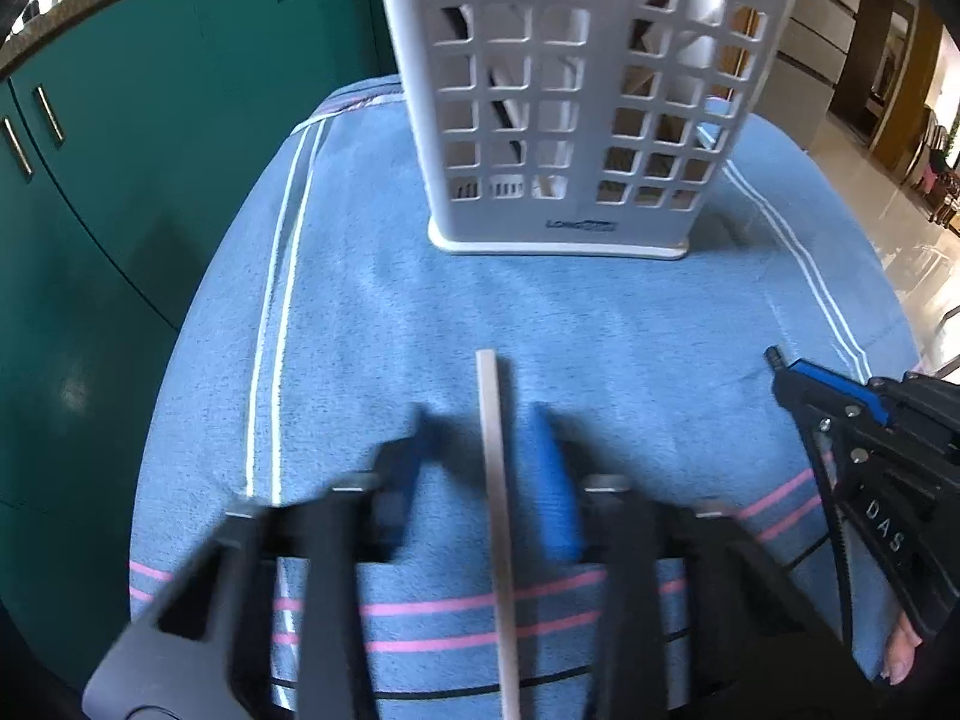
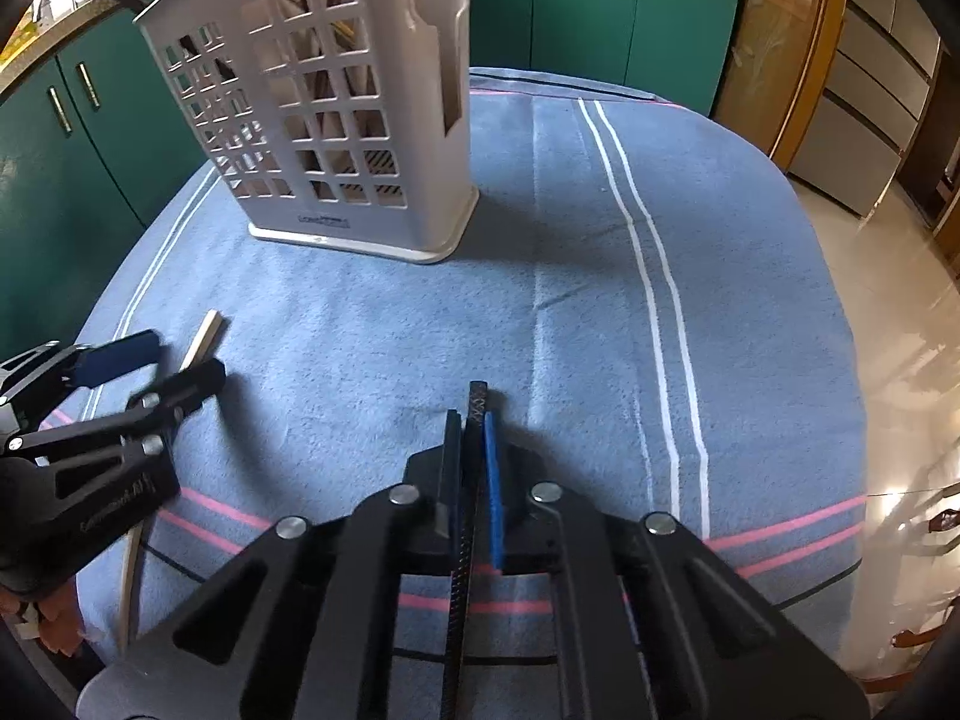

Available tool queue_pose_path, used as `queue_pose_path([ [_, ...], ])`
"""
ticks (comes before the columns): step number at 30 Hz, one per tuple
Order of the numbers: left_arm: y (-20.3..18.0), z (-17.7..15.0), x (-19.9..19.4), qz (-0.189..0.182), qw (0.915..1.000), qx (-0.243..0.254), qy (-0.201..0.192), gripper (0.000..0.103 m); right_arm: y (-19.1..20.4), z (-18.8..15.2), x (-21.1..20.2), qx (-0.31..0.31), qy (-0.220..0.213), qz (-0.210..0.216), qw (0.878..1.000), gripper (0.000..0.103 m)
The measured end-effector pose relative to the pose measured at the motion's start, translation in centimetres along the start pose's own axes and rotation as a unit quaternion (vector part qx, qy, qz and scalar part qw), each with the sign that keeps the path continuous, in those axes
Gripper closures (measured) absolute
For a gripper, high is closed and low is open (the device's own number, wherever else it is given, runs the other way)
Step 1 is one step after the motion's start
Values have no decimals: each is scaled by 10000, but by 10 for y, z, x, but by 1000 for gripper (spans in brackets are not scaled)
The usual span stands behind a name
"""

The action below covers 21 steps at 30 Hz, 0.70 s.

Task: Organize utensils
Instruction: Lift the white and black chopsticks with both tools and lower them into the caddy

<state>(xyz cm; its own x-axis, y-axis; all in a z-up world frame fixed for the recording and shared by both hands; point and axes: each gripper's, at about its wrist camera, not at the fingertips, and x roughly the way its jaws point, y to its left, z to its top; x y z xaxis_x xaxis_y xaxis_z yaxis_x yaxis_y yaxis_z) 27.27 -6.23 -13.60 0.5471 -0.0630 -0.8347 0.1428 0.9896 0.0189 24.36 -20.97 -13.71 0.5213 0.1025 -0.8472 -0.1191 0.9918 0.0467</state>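
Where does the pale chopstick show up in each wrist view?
Left wrist: pale chopstick runs up the lower centre, between the open left gripper fingers.
Right wrist: its tip shows at the left, beside the left gripper.
Shared landmark: white utensil holder.

Utensil holder (image 1: 576,102) on towel (image 1: 372,324), chopstick (image 1: 495,480) before it

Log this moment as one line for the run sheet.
left hand-held gripper: open around pale chopstick on towel | right hand-held gripper: shut on black chopstick | caddy: upright, ahead
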Motion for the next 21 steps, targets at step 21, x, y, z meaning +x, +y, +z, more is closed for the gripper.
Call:
queue_pose_path([
  [21,49,61,-200,-459,9722,-541,-2233,97,-8,32,-227,9,-2578,970,9613,96],
])
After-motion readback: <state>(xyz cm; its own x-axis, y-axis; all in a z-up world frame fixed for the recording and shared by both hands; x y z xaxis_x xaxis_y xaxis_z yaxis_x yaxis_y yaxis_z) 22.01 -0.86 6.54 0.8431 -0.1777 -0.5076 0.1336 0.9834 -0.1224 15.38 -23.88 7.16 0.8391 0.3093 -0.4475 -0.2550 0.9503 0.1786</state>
